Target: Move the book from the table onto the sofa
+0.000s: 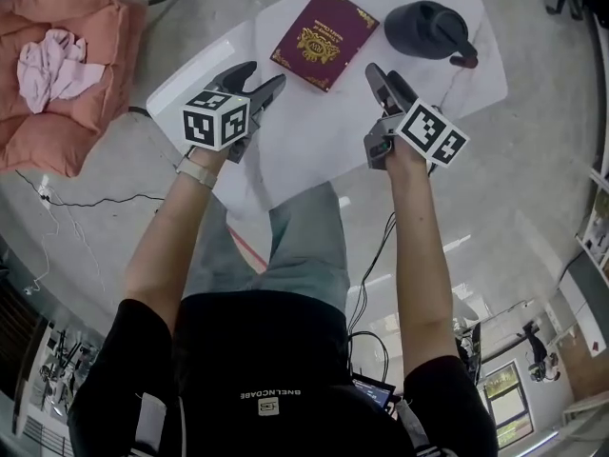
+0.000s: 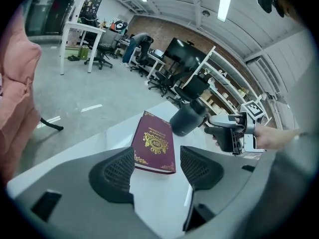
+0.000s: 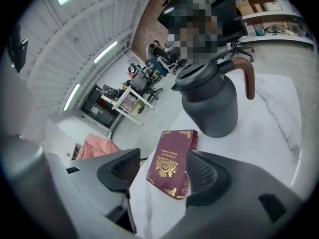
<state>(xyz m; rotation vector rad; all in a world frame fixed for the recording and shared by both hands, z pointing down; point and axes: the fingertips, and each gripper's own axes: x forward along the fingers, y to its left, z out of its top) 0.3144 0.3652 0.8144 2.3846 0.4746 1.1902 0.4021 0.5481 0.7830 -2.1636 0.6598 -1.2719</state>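
Observation:
A maroon book (image 1: 324, 37) with gold ornament lies flat on the white table (image 1: 314, 141), toward its far side. My left gripper (image 1: 259, 80) is open over the table, short of the book's near left corner. My right gripper (image 1: 384, 77) is open too, just right of the book's near edge. Seen along the left gripper's jaws, the book (image 2: 154, 143) lies a little beyond the fingertips (image 2: 157, 169), untouched. In the right gripper view the book (image 3: 172, 162) lies beyond the gap (image 3: 163, 176), nothing gripped. The pink sofa (image 1: 59, 76) sits on the floor at the left.
A dark grey jug (image 1: 430, 30) with a brown handle stands on the table right of the book. A pale cloth (image 1: 49, 63) lies on the sofa. Cables (image 1: 76, 201) run over the floor at left. Office desks and chairs (image 2: 94, 44) stand far behind.

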